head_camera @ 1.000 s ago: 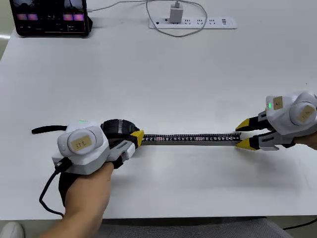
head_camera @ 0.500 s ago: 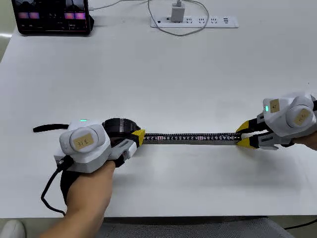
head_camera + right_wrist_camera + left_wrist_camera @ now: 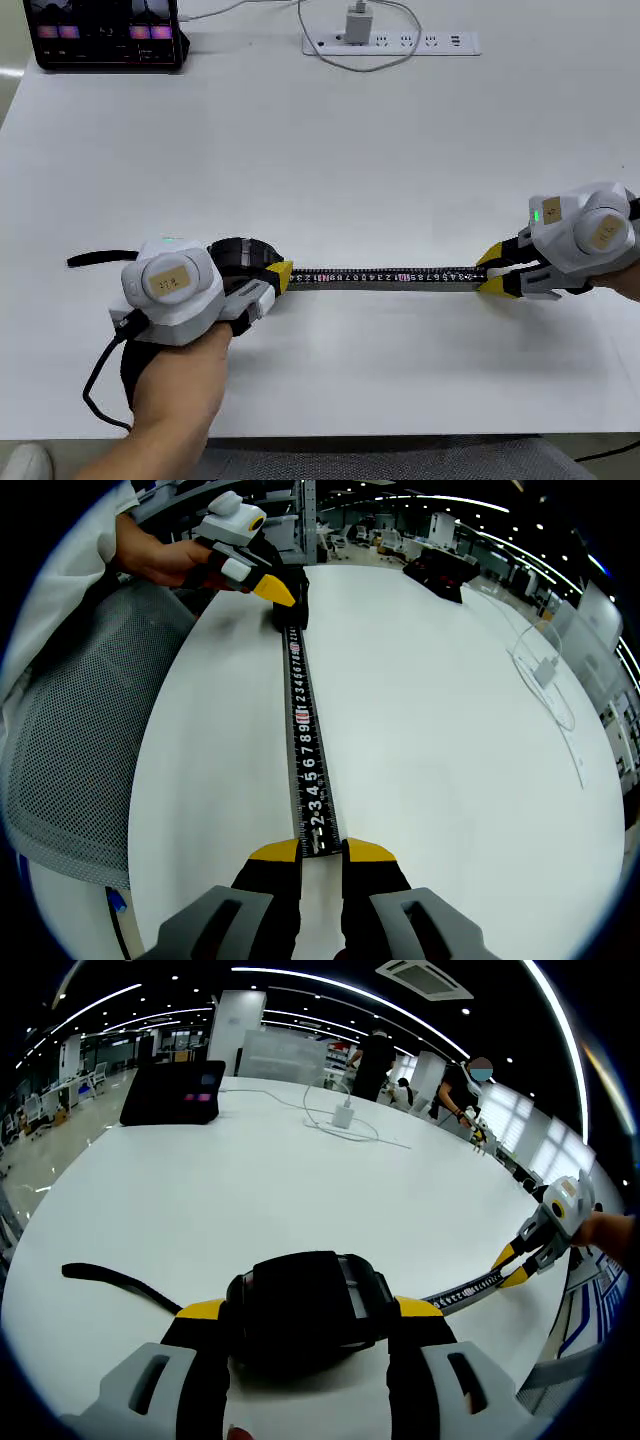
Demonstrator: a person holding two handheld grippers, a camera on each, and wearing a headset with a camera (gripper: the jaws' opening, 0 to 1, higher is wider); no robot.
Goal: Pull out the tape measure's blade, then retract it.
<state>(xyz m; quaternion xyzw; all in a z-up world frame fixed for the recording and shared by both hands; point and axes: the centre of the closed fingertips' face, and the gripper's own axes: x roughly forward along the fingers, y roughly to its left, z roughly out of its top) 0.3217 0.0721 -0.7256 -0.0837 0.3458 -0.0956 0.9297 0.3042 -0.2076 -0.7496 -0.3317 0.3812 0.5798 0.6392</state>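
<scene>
Right, the tape measure (image 3: 240, 258) sits at the lower left of the head view. Its black case is clamped between the left gripper's (image 3: 310, 1312) yellow-tipped jaws, 1 on each side. The blade (image 3: 385, 278) is out, stretched in a straight line rightward over the white table (image 3: 350, 150) with its numbers facing up. Near the right edge of the frame the right gripper (image 3: 495, 271) has its 2 jaws pinched together on the blade's end. In the right gripper view the blade runs from bottom centre up to the case at the upper left. A black strap (image 3: 95, 260) lies on the table, reaching from beside the case toward the left edge. A hand (image 3: 180, 375) grips the left gripper from below, and a black cable (image 3: 95, 385) loops beside it. Further out, a tablet (image 3: 105, 30) with a lit screen stands at the upper left. At top centre lies a white power strip (image 3: 390, 43) with a charger (image 3: 357, 22) plugged in.
</scene>
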